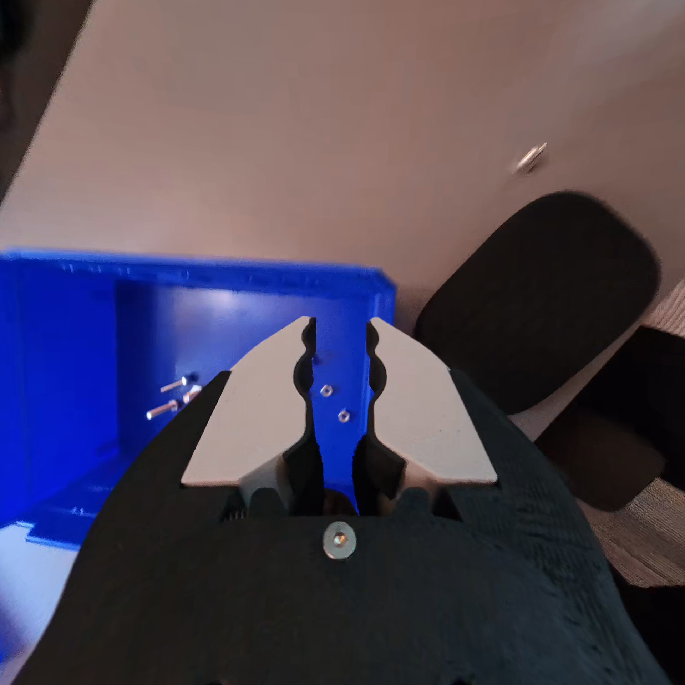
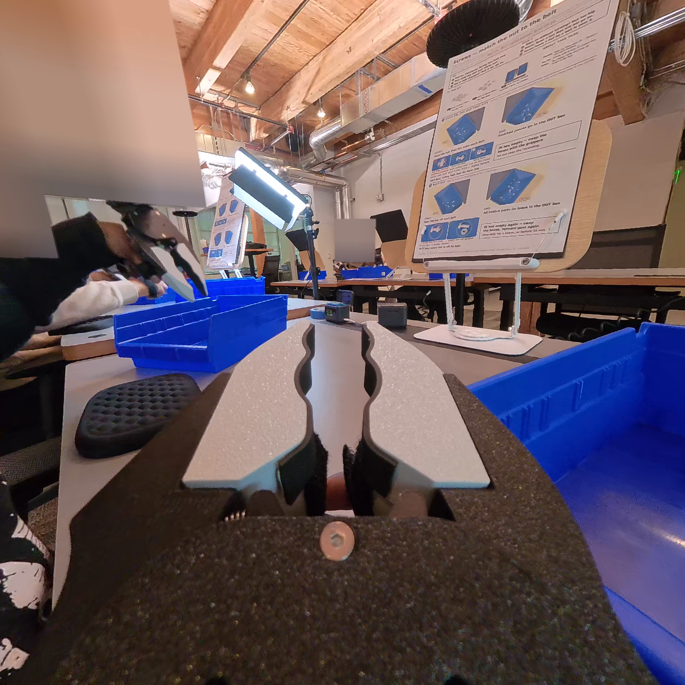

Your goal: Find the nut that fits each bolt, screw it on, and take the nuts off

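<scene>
only the instruction sheet [image 2: 519,141] bears print; left gripper [image 1: 341,322] and right gripper [image 2: 337,328] gape, gripping nothing.

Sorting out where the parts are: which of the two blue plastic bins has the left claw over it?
The far blue plastic bin left of the right claw; the left claw hangs open above it. The near blue bin has none.

Your left gripper [image 1: 341,324]: tilted downward, jaws parted, nothing gripped. Your right gripper [image 2: 338,328]: held level, jaws parted, nothing gripped.
</scene>
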The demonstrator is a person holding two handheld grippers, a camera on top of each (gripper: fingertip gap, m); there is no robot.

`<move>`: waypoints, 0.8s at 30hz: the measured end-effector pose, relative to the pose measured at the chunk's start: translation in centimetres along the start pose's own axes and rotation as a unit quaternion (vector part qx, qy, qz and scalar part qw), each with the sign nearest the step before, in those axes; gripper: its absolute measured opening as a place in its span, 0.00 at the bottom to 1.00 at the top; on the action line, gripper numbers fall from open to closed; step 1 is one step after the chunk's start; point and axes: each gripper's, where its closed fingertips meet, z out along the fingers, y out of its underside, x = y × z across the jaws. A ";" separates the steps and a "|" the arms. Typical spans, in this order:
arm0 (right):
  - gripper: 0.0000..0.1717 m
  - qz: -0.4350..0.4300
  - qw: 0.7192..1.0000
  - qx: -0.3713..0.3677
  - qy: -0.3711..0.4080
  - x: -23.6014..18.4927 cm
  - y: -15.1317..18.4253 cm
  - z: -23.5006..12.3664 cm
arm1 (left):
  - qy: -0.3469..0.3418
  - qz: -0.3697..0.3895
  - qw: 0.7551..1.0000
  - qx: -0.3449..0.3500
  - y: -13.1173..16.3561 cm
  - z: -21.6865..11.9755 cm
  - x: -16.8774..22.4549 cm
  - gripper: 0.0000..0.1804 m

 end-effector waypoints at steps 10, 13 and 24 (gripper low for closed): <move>0.14 -0.001 1.000 -0.006 0.002 0.0 0.2 0.1 | 0.039 -0.081 0.984 -0.154 10.0 6.3 -3.5 0.17; 0.14 -0.002 1.000 -0.005 0.003 0.0 0.1 0.1 | 0.017 -0.078 0.977 -0.196 11.7 6.7 -4.2 0.17; 0.14 0.000 1.000 -0.005 0.003 0.1 0.2 0.1 | 0.037 -0.097 0.972 -0.212 12.6 7.9 -4.2 0.14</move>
